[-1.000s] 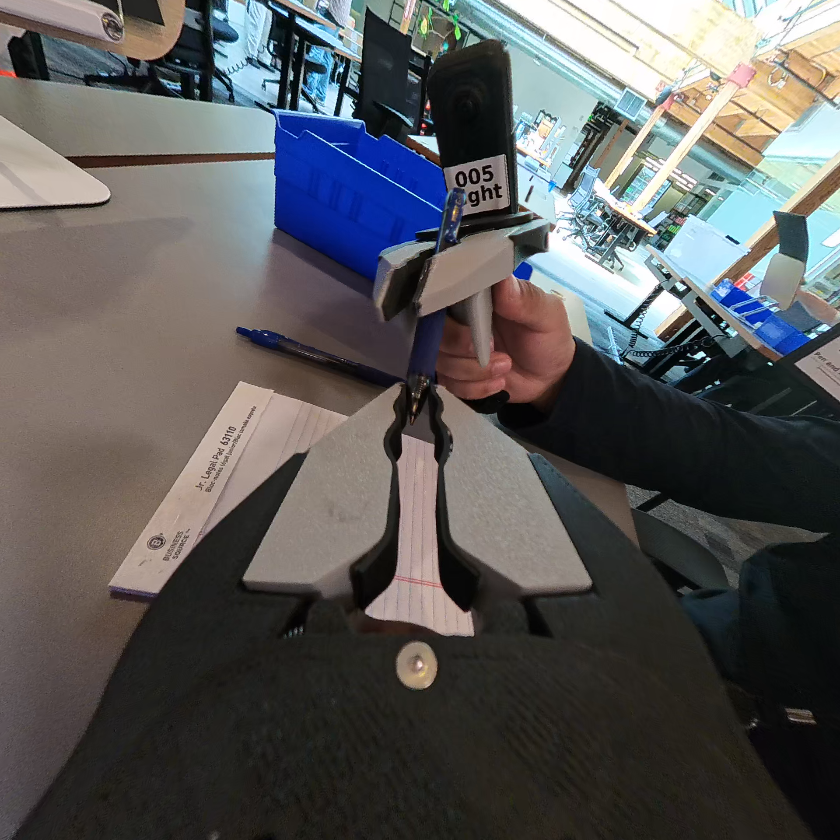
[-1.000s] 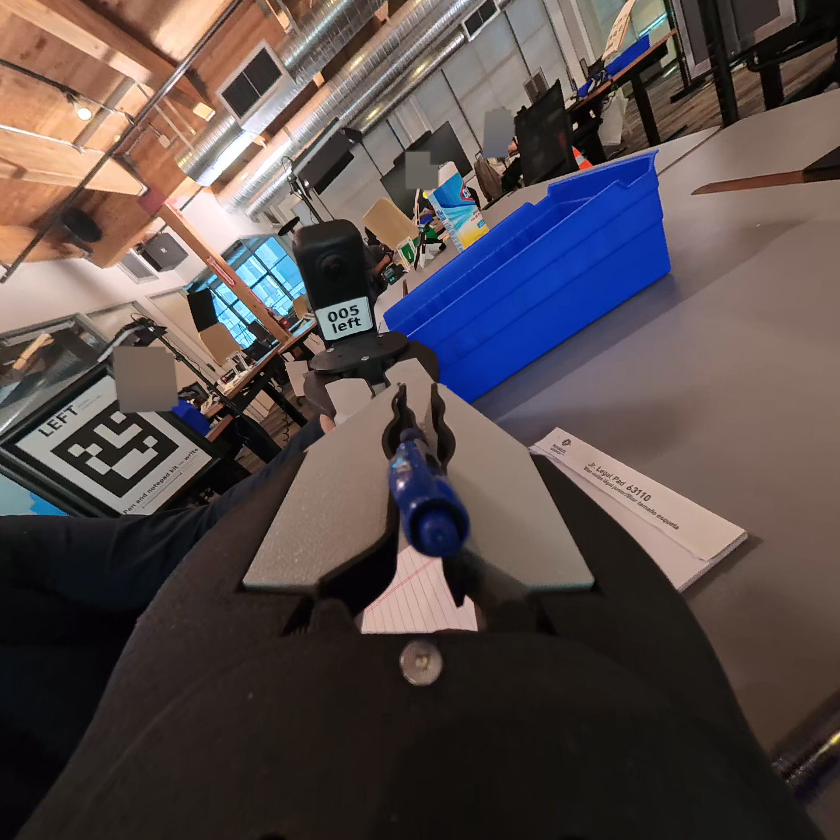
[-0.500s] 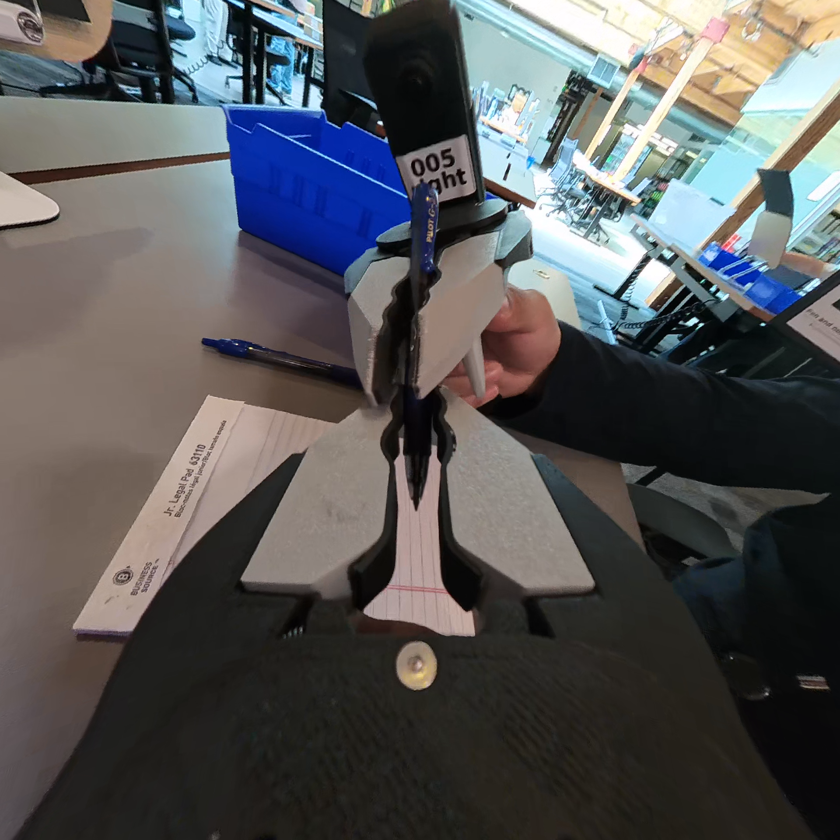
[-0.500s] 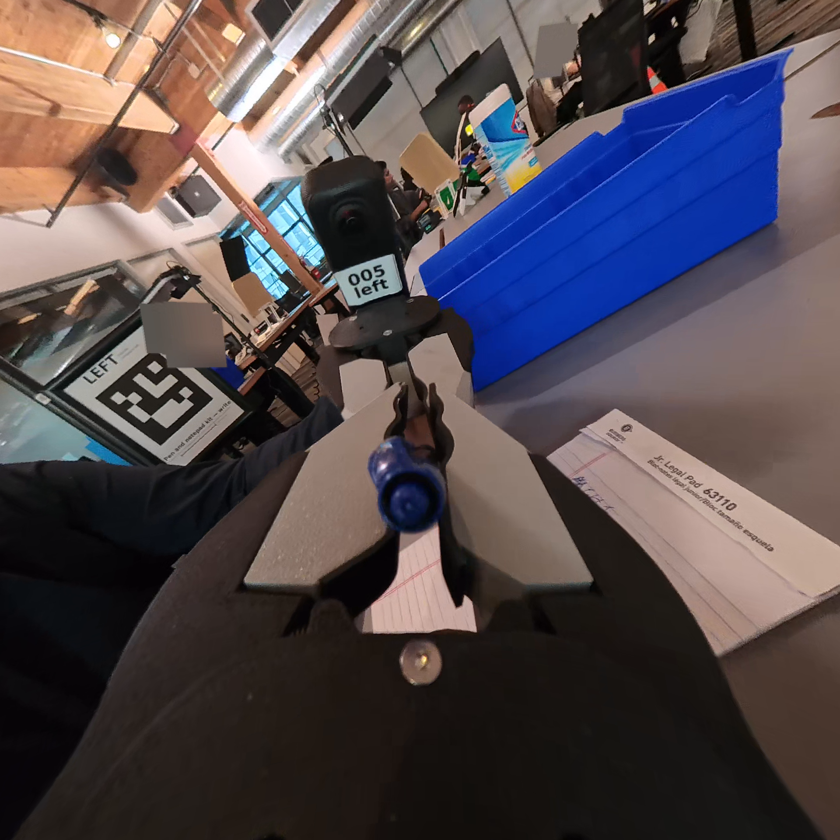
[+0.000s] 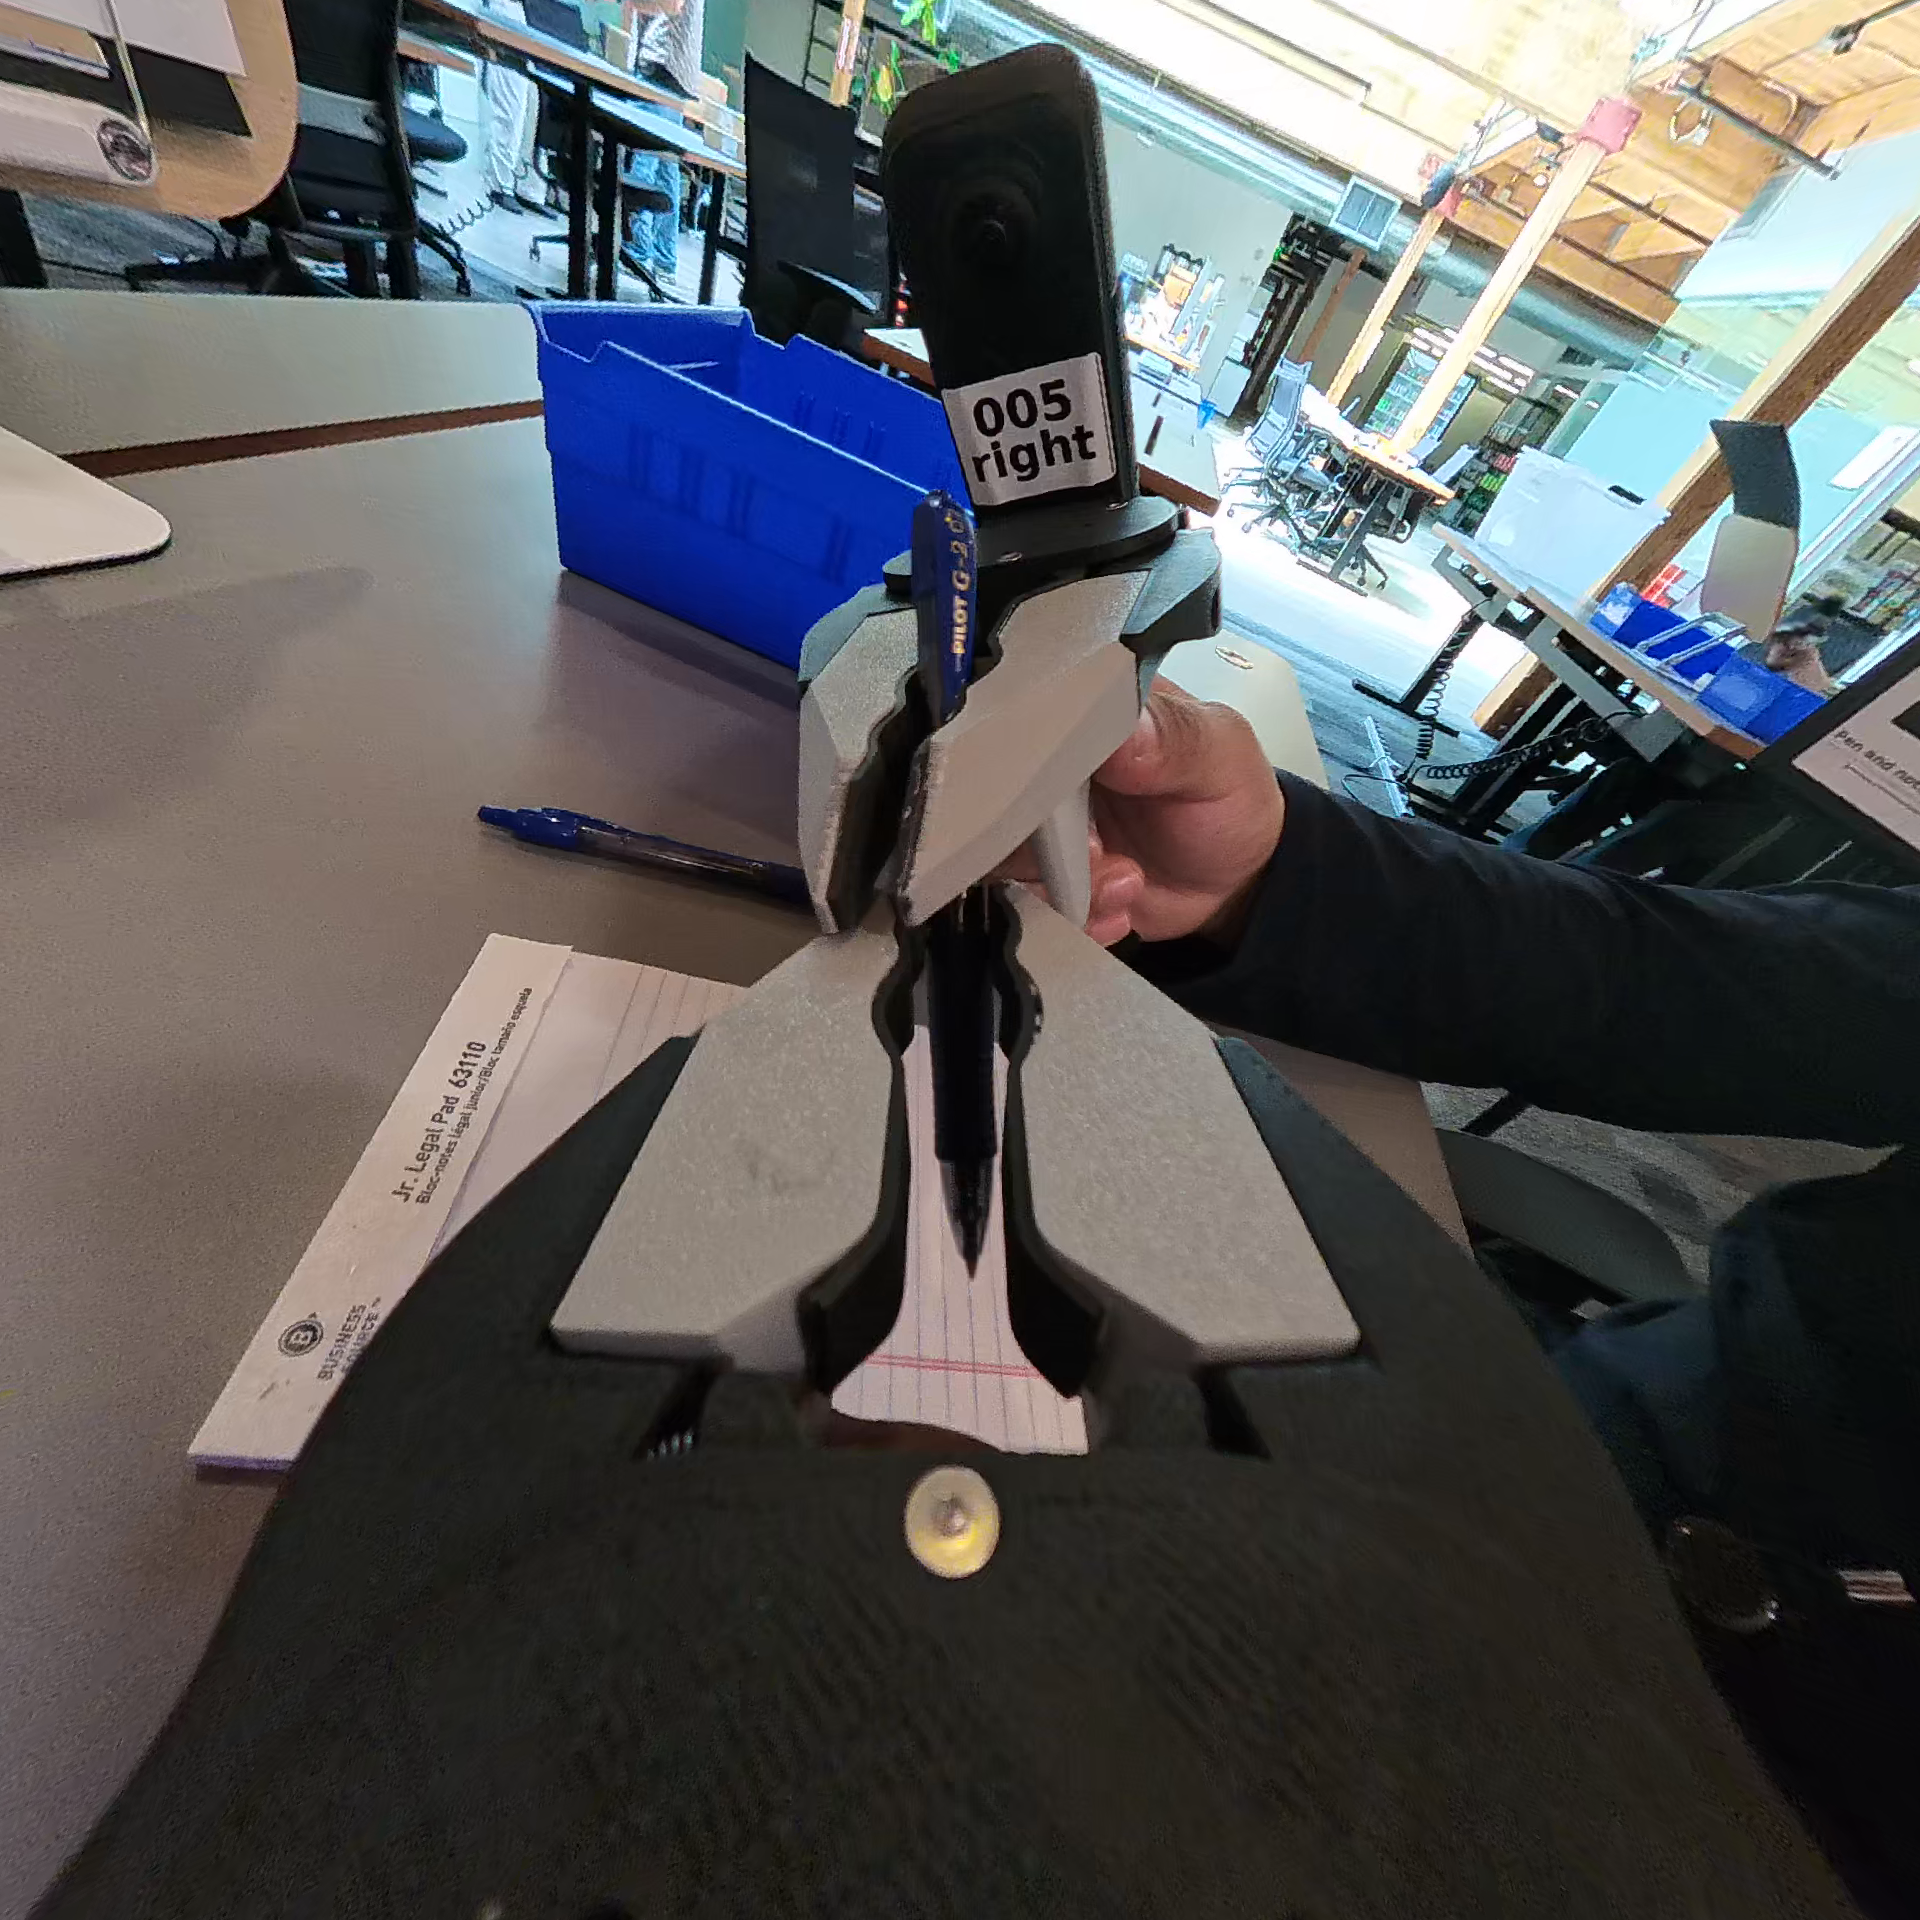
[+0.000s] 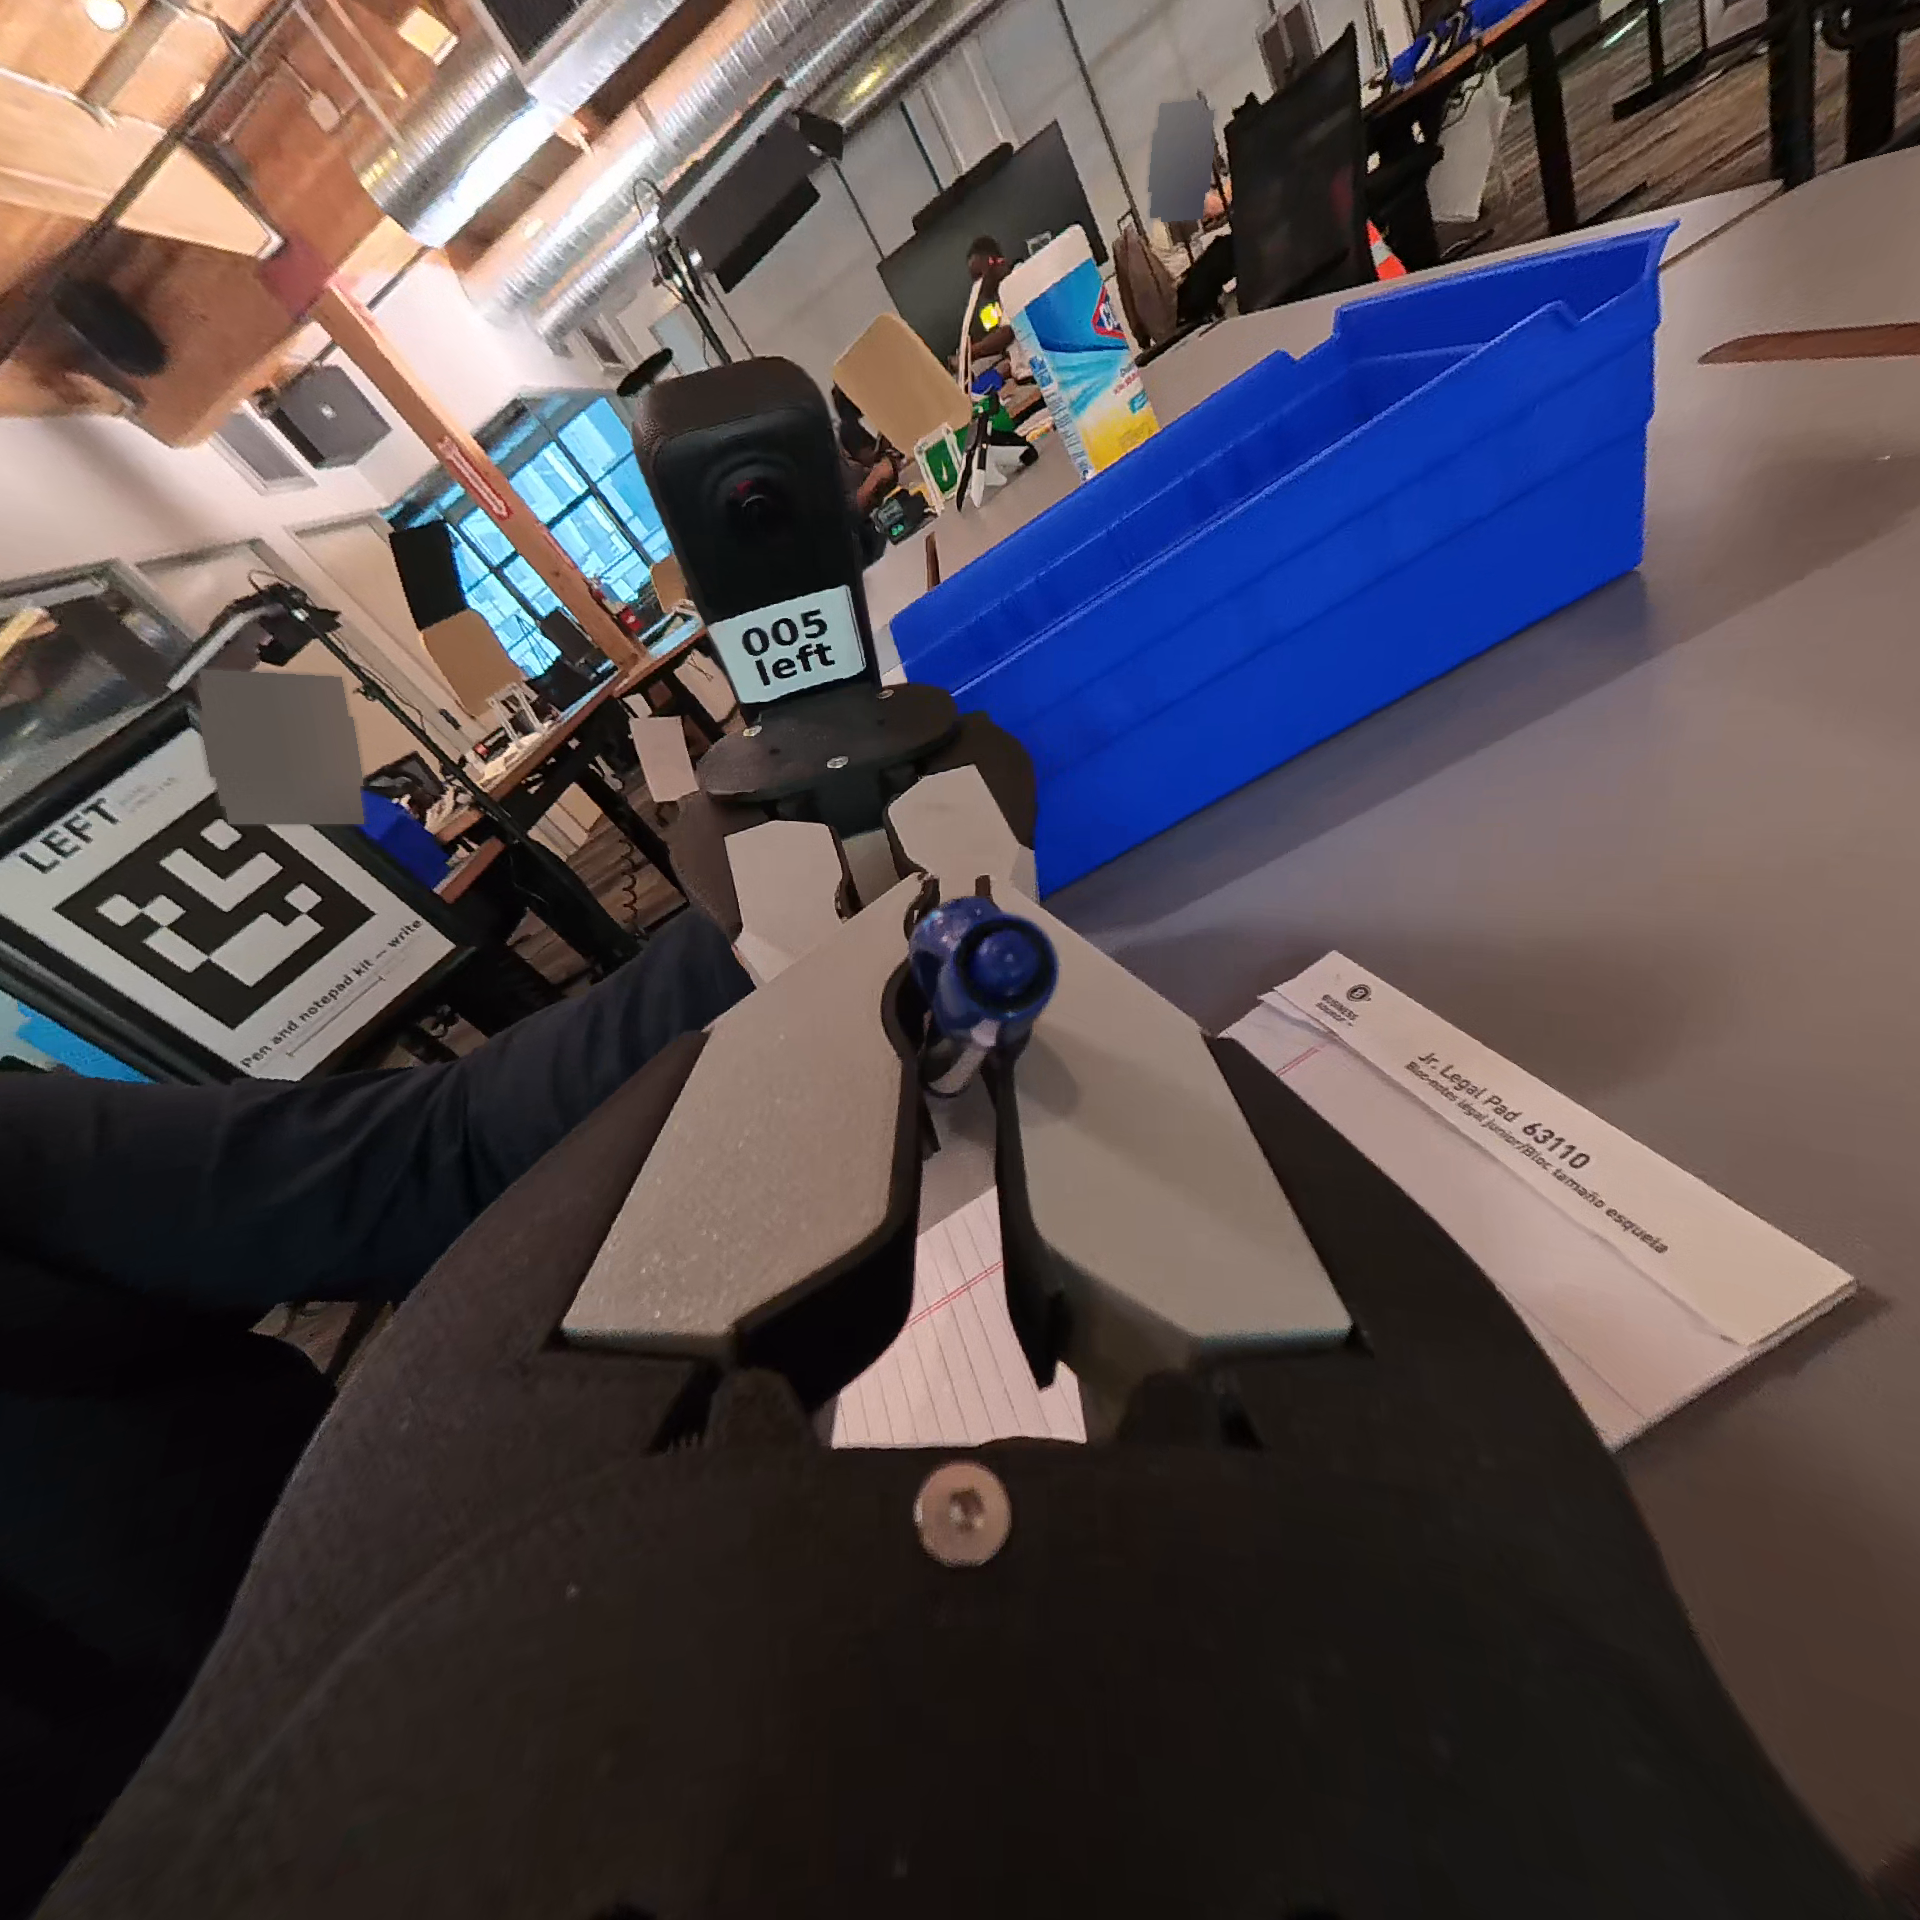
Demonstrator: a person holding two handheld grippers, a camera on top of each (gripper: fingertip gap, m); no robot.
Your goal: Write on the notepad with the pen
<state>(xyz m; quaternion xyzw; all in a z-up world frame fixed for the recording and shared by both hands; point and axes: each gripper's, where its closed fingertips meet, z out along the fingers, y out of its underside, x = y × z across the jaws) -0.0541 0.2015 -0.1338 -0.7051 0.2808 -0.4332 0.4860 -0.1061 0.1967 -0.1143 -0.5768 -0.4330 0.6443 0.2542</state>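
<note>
My right gripper (image 6: pixel 956 909) is shut on a blue pen (image 6: pixel 982 966), whose button end faces the camera. In the left wrist view the right gripper (image 5: pixel 883 904) stands just beyond my left gripper (image 5: pixel 961 956) and holds the pen (image 5: pixel 951 623) nearly upright, tip down. The pen's lower half lies in the gap between the left fingers, and I cannot tell whether they touch it. The tip is just above the lined white notepad (image 5: pixel 520 1091). The left gripper is open by about a pen's width. The notepad (image 6: pixel 1455 1195) lies flat on the grey table.
A second blue pen (image 5: pixel 644 847) lies on the table beyond the notepad. A blue plastic bin (image 5: pixel 707 488) stands behind it, also in the right wrist view (image 6: pixel 1299 582). A wipes canister (image 6: pixel 1081 353) stands farther back. A white flat object (image 5: pixel 62 509) is at the far left. The gap from one gripper's tips to the other's is roughly 5 cm.
The right gripper has brought the pen closer and lower. Its tip has gone from the left fingertips down into the gap between the left fingers, over the pad.
</note>
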